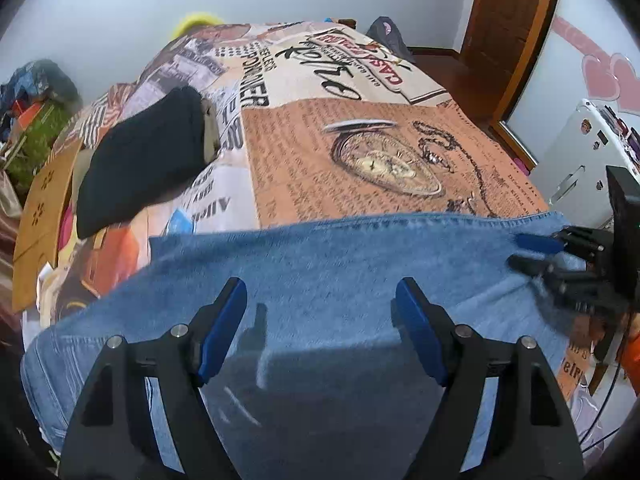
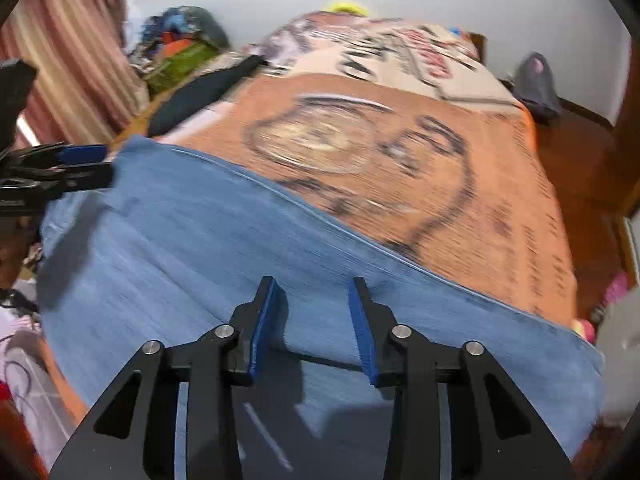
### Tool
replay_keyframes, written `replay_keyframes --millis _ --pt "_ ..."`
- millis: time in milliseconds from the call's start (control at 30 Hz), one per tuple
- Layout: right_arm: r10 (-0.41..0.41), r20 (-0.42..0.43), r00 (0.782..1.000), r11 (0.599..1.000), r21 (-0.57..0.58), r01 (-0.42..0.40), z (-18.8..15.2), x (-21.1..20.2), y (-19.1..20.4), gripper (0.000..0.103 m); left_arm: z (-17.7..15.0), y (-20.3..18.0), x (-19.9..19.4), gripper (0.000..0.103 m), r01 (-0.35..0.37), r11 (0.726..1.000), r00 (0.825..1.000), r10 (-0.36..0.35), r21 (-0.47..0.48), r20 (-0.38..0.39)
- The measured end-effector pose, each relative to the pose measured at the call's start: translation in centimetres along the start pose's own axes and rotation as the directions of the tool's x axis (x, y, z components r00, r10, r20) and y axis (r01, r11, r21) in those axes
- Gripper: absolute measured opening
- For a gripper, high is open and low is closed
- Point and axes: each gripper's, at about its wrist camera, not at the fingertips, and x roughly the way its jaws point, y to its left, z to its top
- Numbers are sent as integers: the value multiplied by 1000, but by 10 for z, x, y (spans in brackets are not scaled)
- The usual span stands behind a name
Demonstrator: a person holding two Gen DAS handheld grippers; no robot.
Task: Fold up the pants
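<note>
Blue denim pants [image 1: 340,264] lie flat across the near end of a bed with a printed cover [image 1: 360,152]. My left gripper [image 1: 320,300] is open wide and empty just above the denim. My right gripper [image 2: 312,296] is open, narrower, and hovers over the pants [image 2: 200,248] near their far edge, holding nothing. The right gripper also shows in the left wrist view [image 1: 536,252] at the pants' right edge. The left gripper shows in the right wrist view [image 2: 92,164] at the pants' left corner.
A folded black garment [image 1: 148,156] lies on the bed's left side. A cardboard box [image 1: 44,216] and a pile of clutter [image 1: 32,104] sit to the left. A white fridge [image 1: 592,148] and a wooden door [image 1: 508,20] stand to the right.
</note>
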Motion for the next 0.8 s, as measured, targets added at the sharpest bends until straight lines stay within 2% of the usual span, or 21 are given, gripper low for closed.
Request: replay_keyframes --millis 67,167,267,333,400,467,533,600,633,733,800 --pt "-75 -21 997 997 1 75 -9 -4 -13 31 -3 2 1 77 7 1000 1000 -7 -8 -8" --pt "-73 -11 997 994 75 74 -6 -24 -22 27 -6 1 1 77 27 1000 1000 -27 -15 -7" --pt "11 90 996 998 62 -16 4 -52 1 30 -7 -6 -1 77 46 999 999 -46 -3 1" --pt "84 122 989 996 31 -88 11 -57 22 30 -8 -15 -2 77 54 998 999 -54 15 5" --pt "155 118 981 988 -2 -156 14 -52 45 30 -9 -22 -2 77 61 998 998 -61 32 2" --pt "167 84 982 986 -19 -166 10 -36 59 30 -10 -29 -2 77 62 997 998 -62 51 -1" --pt "154 48 987 988 3 -154 0 -20 58 30 -13 -34 -2 77 61 996 998 -61 70 -3" --pt "161 54 985 984 74 -165 -10 -14 41 31 -14 -38 -3 77 65 994 998 -65 84 -3" --pt "147 49 988 983 108 -152 -14 -16 33 32 -15 -41 -4 77 68 993 998 -68 92 -1" --pt "19 14 1000 986 167 -21 -31 -16 3 31 -15 -47 -3 77 83 991 997 -83 109 -1" --pt "-61 -9 998 979 193 62 -46 -19 -20 31 -14 -51 -2 77 91 989 996 -92 117 -2"
